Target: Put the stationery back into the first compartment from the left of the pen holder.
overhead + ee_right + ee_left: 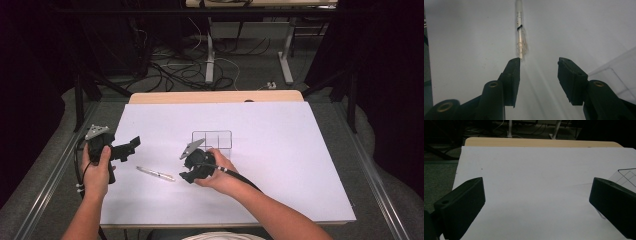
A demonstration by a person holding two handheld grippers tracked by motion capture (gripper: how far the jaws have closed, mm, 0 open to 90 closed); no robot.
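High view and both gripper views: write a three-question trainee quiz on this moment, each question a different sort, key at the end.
1. True or false: the pen lies flat on the white sheet.
2. The right gripper is: A) shut on the pen, B) open, the pen ahead of it, C) inside the clear divided tray.
3. Fill in: the left gripper is ___, nothing between its jaws.

Key: 1 true; 2 B; 3 open.

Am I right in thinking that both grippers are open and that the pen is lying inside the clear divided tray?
Not quite. Both the left gripper and the right gripper are open, but the pen lies on the white table surface, outside the clear divided tray and nearer the person. The high view shows the gap between the two.
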